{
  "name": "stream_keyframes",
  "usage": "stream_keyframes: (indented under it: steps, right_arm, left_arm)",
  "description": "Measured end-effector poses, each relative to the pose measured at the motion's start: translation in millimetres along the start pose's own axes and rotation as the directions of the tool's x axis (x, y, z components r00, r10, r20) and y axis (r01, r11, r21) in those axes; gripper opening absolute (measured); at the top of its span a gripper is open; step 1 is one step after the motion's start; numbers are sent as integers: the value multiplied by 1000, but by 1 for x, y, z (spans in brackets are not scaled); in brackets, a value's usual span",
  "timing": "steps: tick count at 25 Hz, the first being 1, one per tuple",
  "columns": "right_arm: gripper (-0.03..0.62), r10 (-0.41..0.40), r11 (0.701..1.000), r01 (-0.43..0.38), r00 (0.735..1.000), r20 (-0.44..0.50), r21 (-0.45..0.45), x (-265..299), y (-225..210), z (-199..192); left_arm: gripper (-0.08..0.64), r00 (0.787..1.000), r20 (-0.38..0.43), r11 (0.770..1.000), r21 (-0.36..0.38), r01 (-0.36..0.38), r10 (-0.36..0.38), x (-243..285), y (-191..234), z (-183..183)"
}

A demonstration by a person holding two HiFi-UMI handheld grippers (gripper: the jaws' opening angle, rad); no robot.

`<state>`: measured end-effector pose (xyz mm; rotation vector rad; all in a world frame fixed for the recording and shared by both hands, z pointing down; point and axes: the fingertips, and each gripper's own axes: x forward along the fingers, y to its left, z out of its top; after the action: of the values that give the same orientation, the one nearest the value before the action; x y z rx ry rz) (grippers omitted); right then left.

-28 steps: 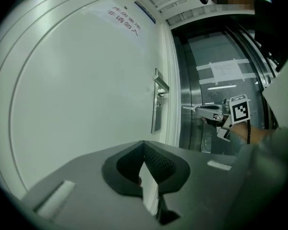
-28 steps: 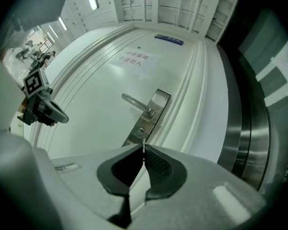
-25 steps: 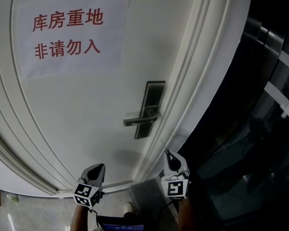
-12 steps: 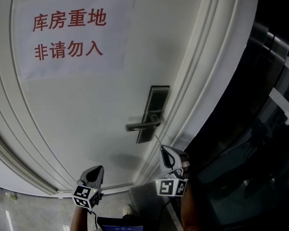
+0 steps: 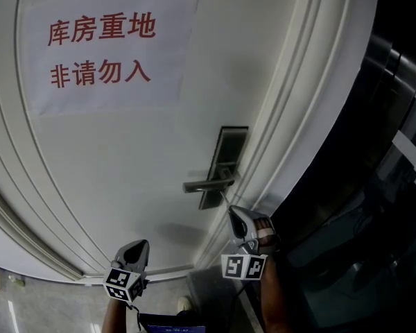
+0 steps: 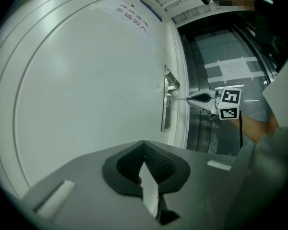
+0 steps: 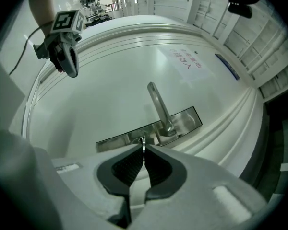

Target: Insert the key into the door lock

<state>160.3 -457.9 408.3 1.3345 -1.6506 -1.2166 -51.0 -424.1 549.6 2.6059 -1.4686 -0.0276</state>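
On the white door (image 5: 125,158) a dark metal lock plate (image 5: 227,159) carries a lever handle (image 5: 206,184). My right gripper (image 5: 234,214) sits just below the plate, level with the door, shut on a thin metal key (image 7: 143,146). In the right gripper view the key's tip points at the keyhole (image 7: 140,139) on the lock plate (image 7: 182,121), beside the handle (image 7: 158,104), a short way off it. My left gripper (image 5: 136,250) hangs lower left, away from the lock, its jaw tips (image 6: 144,145) meeting with nothing seen between them.
A paper sign (image 5: 104,50) with red characters is stuck on the door's upper part. Raised mouldings (image 5: 291,130) frame the door to the right of the lock. Beyond them is a dark glass wall (image 5: 381,186). Tiled floor (image 5: 28,311) shows at the lower left.
My right gripper has moved up towards the lock plate and rolled about its own axis, its marker cube turning. The left gripper has stayed where it was.
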Motion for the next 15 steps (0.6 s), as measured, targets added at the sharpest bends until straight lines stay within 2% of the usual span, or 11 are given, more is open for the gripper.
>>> stream_keyframes:
  steps: [15]
  right_arm:
    - [11,37,997,-38,999,-17,-71,19,8,-3]
  left_arm:
    - [2,1000,6,1000,-13,-21,21,1,9,0]
